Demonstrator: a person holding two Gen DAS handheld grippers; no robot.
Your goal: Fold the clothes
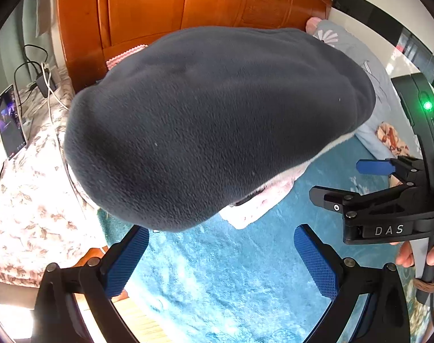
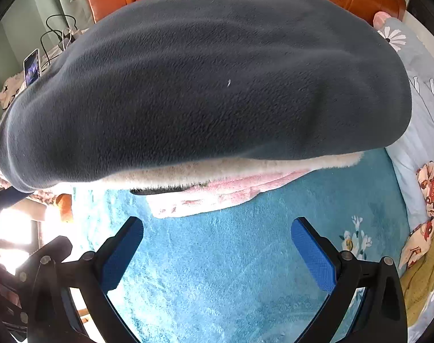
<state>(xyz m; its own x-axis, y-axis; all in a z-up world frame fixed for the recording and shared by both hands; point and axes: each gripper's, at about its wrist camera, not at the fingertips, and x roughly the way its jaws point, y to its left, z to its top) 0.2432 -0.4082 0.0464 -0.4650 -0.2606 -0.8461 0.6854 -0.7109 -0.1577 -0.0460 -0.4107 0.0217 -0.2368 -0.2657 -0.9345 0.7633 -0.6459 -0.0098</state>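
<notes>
Both grippers — left gripper (image 1: 221, 253) and right gripper (image 2: 217, 250) — hovered with jaws spread, empty, over the teal bedspread (image 2: 222, 271). Beyond lay the dark fleece garment (image 2: 205, 85) on a pink one (image 2: 217, 194), near the wooden headboard (image 1: 174, 3).

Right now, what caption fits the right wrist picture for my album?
Open right gripper over a teal blanket, facing a folded dark fleece stacked on pink cloth.

You have two open-fingered grippers, left (image 1: 221, 257) and right (image 2: 217, 250), one dark grey fleece (image 2: 205, 83) at twelve o'clock atop one pink garment (image 2: 217, 197), and one phone (image 1: 9, 123) at nine o'clock.
</notes>
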